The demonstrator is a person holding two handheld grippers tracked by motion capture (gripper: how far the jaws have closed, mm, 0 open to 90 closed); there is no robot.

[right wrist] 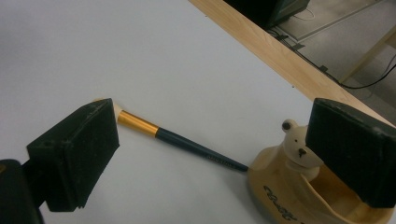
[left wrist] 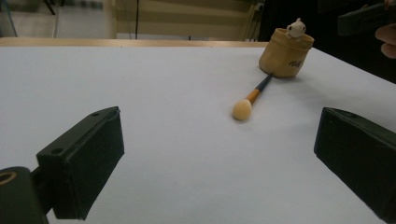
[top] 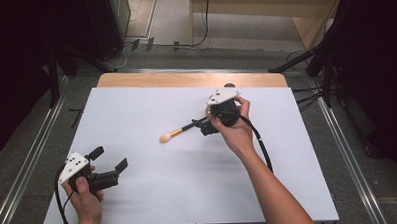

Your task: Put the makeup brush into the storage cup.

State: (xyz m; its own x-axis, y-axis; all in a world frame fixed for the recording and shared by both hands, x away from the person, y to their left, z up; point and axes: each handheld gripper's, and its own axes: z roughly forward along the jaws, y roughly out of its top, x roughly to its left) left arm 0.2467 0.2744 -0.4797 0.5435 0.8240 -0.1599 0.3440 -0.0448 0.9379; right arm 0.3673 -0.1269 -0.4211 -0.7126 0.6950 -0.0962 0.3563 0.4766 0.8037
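A makeup brush (top: 179, 130) lies flat on the white surface (top: 154, 193), a little toward the far edge and near the middle. Its pale round head (left wrist: 242, 110) points toward your left, a gold ferrule (right wrist: 137, 123) sits behind the head, and the dark handle (right wrist: 201, 152) runs back to the foot of a tan cup (left wrist: 285, 58). The handle's tip touches or just meets the cup's base. The cup stands upright near the far edge, with a small bear figure (right wrist: 298, 147) on its rim and dark lettering on its side.

Your right gripper (top: 207, 126) hovers over the cup and the brush handle. Its fingers (right wrist: 77, 154) are spread wide and grip nothing; the brush and the cup show between them in the right gripper view.

Your left gripper (top: 109, 159) is near the surface's near left corner, well apart from the brush. Its fingers (left wrist: 84, 161) are also wide apart with nothing between them, and point across the surface toward the brush head.

A strip of bare wood (top: 185, 79) shows along the far edge, beyond the white cover.
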